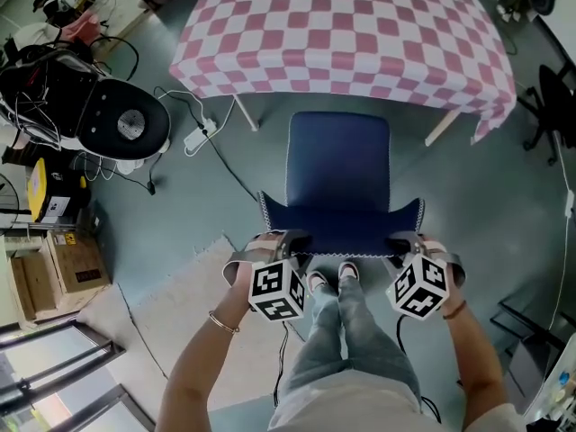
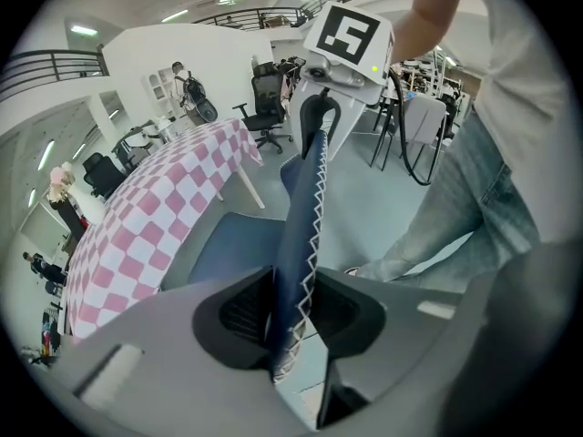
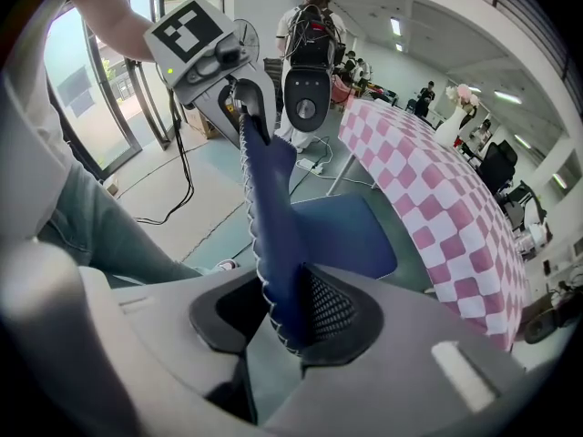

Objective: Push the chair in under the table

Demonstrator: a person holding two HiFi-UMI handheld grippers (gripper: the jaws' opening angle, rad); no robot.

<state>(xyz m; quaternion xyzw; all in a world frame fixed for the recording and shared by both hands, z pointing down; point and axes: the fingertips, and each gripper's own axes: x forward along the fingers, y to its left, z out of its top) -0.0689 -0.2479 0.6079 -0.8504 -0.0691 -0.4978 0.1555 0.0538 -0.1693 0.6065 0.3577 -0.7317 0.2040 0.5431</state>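
Note:
A blue chair [image 1: 337, 165] faces a table with a pink-and-white checked cloth [image 1: 360, 34], its seat just short of the table's near edge. The top of the chair's backrest [image 1: 342, 219], trimmed with white zigzag stitching, runs between my two grippers. My left gripper [image 1: 290, 241] is shut on the backrest's left end, and in the left gripper view the padded edge [image 2: 305, 208] sits between the jaws [image 2: 291, 312]. My right gripper [image 1: 402, 243] is shut on the right end, where the backrest [image 3: 269, 198] presses against the meshed pad [image 3: 328, 308].
The person's legs and shoes [image 1: 328, 279] stand right behind the chair. A round black machine [image 1: 121, 124] and a power strip with cables [image 1: 196, 138] lie left of the table. Cardboard boxes [image 1: 54, 273] sit at far left, a black office chair [image 1: 551, 106] at far right.

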